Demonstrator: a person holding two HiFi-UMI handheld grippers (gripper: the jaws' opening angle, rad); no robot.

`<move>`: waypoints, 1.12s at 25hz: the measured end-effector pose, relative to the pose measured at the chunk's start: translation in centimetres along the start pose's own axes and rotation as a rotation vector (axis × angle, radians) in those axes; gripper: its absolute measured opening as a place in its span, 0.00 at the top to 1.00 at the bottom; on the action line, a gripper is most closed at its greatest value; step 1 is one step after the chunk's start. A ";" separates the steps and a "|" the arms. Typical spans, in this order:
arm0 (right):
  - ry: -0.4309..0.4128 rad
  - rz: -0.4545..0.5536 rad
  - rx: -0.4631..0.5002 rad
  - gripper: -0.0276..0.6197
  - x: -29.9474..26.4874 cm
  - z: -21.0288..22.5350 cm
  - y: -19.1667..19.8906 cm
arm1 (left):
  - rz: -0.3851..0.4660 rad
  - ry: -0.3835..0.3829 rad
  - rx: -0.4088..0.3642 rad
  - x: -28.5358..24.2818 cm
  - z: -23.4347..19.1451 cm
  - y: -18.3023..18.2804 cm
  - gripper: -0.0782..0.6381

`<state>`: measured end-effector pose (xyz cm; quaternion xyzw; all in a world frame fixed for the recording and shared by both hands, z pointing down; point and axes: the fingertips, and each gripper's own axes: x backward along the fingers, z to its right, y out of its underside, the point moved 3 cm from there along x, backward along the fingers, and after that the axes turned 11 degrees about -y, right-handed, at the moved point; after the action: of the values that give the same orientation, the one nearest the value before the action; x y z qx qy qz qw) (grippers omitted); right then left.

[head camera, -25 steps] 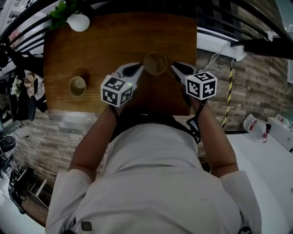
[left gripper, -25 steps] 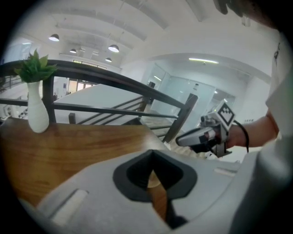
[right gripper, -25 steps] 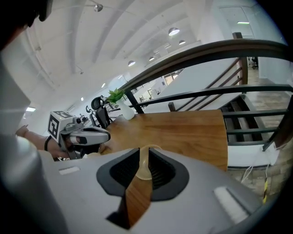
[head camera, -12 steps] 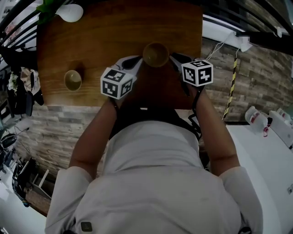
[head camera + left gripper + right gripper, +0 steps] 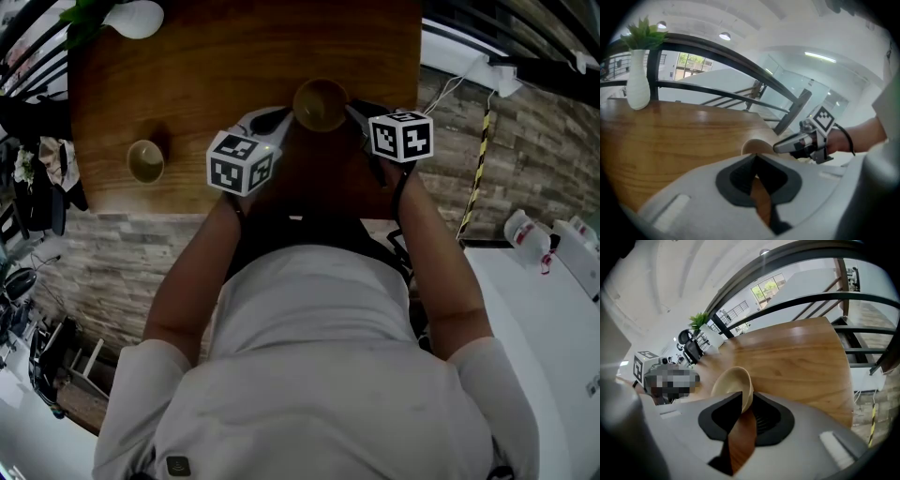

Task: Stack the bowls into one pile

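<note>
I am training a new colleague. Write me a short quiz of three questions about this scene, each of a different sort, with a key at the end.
1. How many bowls can you count in the head view?
2. True or false: the vase stands at a far corner of the table.
3. Fill in: the rim of the middle bowl is between the jaws of the ___ gripper.

Key
1. Two: the middle bowl and the left bowl.
2. True.
3. Right. The right gripper has the rim between its jaws, which have just been opening a little.
</note>
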<state>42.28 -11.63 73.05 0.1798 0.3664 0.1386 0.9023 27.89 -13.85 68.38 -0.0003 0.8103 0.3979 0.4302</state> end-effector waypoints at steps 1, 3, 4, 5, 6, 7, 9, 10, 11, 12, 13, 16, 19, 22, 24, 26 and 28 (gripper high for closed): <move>0.000 -0.002 -0.002 0.84 -0.1 0.1 0.0 | 0.000 -0.001 0.002 0.0 -0.1 0.0 0.88; 0.000 -0.005 -0.006 0.83 -0.4 0.3 0.0 | 0.001 -0.004 0.004 0.0 -0.3 0.0 0.88; -0.001 -0.007 -0.008 0.84 -0.5 0.4 0.0 | 0.002 -0.006 0.004 0.0 -0.5 -0.1 0.88; -0.002 -0.008 -0.009 0.84 -0.6 0.4 0.0 | 0.002 -0.008 0.005 0.0 -0.6 -0.1 0.88; -0.002 -0.009 -0.010 0.83 -0.7 0.4 -0.1 | 0.003 -0.010 0.007 0.1 -0.7 -0.1 0.88; -0.002 -0.011 -0.012 0.84 -0.7 0.4 -0.1 | 0.003 -0.010 0.009 0.1 -0.8 -0.1 0.88; -0.001 -0.015 -0.014 0.84 -1.0 0.5 -0.1 | 0.003 -0.009 0.012 0.2 -1.0 0.0 0.88; -0.002 -0.017 -0.015 0.84 -1.2 0.5 -0.2 | 0.003 -0.009 0.014 0.2 -1.1 0.0 0.88; -0.004 -0.018 -0.016 0.84 -1.3 0.5 -0.2 | 0.003 -0.009 0.015 0.2 -1.2 0.0 0.88; -0.005 -0.021 -0.017 0.84 -1.4 0.5 -0.2 | 0.003 -0.009 0.016 0.2 -1.2 0.0 0.88; -0.004 -0.025 -0.017 0.86 -1.3 0.4 -0.2 | 0.003 -0.008 0.017 0.2 -1.1 0.0 0.88; 0.005 -0.040 -0.014 0.93 -1.2 0.5 -0.1 | 0.004 -0.006 0.014 0.3 -0.8 -0.1 0.88; 0.009 -0.045 -0.009 0.93 -1.1 0.5 -0.3 | 0.005 -0.004 0.011 0.5 -0.8 -0.1 0.88; 0.007 -0.035 0.001 0.93 -0.8 0.1 -0.6 | 0.009 -0.004 0.008 0.8 -0.8 -0.1 0.88; 0.009 -0.032 0.006 0.93 -0.4 0.0 -0.7 | 0.011 -0.003 0.006 0.9 -0.7 -0.2 0.88; 0.016 -0.026 0.013 0.93 0.2 -0.2 -1.0 | 0.014 -0.001 0.003 1.1 -0.4 -0.4 0.88; 0.015 -0.019 0.019 0.93 0.9 -0.5 -1.2 | 0.020 0.002 -0.001 1.4 0.1 -0.7 0.88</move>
<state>42.62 -12.23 71.66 0.1838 0.3762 0.1280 0.8991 27.32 -13.78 66.98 0.0071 0.8105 0.4027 0.4253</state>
